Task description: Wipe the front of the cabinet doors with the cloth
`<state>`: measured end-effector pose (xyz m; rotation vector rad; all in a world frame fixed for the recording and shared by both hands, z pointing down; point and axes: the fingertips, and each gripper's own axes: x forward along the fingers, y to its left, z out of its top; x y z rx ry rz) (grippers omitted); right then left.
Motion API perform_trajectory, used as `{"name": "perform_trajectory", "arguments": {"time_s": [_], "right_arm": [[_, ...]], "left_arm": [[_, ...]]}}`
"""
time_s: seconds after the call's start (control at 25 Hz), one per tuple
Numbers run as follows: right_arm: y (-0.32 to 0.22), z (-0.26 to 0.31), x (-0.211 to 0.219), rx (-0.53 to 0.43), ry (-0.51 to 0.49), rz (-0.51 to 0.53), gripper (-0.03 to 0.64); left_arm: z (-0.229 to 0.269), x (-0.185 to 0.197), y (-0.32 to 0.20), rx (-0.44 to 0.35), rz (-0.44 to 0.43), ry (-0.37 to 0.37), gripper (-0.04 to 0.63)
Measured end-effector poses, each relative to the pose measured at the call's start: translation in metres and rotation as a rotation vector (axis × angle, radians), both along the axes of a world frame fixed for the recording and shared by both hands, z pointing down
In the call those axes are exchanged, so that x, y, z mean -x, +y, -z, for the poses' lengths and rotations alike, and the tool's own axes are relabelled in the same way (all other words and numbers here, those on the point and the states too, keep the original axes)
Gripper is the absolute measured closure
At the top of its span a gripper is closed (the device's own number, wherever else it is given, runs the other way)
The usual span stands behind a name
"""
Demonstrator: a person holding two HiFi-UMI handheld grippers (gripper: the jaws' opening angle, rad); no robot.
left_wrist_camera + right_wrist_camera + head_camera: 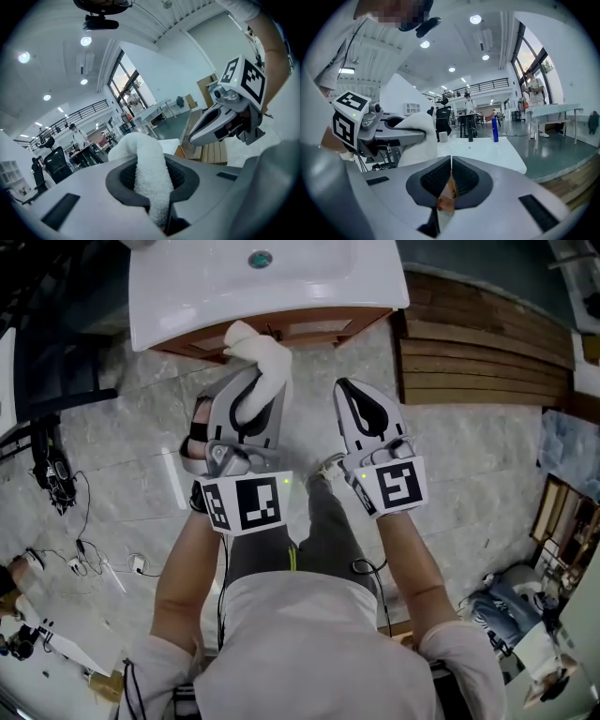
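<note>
A white cloth [264,356] is pinched in my left gripper [251,381], which is shut on it; the cloth bulges out past the jaw tips toward the wooden cabinet front [319,326] under the white sink top [281,282]. In the left gripper view the cloth [150,173] fills the gap between the jaws. My right gripper [343,388] hovers beside it to the right, a little short of the cabinet, jaws shut with nothing held. The right gripper view shows its jaws [451,161] pressed together and the cloth [417,140] at its left.
A slatted wooden platform [487,357] lies right of the cabinet. Cables and small devices [84,559] are strewn on the marble floor at the left. The person's shoe [328,468] is below the grippers. A blue bottle [494,129] stands on the sink top.
</note>
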<state>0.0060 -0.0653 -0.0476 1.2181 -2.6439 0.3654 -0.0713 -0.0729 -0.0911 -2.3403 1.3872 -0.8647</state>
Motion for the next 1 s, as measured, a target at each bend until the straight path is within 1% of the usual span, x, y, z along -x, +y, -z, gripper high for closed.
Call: {"name": "perform_trajectory", "arguments": {"time_s": [0.12, 0.36, 0.48, 0.72, 0.88, 1.0], "right_arm": [[0.002, 0.012, 0.002, 0.0, 0.006, 0.005, 0.578], [0.009, 0.04, 0.002, -0.014, 0.002, 0.01, 0.58], [0.012, 0.053, 0.001, 0.003, 0.009, -0.003, 0.58], [0.009, 0.084, -0.007, -0.047, -0.003, -0.012, 0.58], [0.001, 0.102, -0.016, -0.068, -0.001, -0.039, 0.579], [-0.002, 0.113, -0.017, -0.082, 0.001, -0.046, 0.58]], "left_arm": [[0.018, -0.002, -0.001, -0.018, -0.009, 0.004, 0.523], [0.044, -0.003, 0.008, -0.02, 0.008, 0.028, 0.523], [0.059, 0.003, 0.011, -0.031, 0.018, 0.037, 0.523], [0.09, 0.017, 0.01, -0.064, 0.047, 0.032, 0.523], [0.106, 0.02, 0.011, -0.076, 0.043, 0.025, 0.523], [0.113, 0.024, 0.011, -0.08, 0.053, 0.033, 0.523]]}}
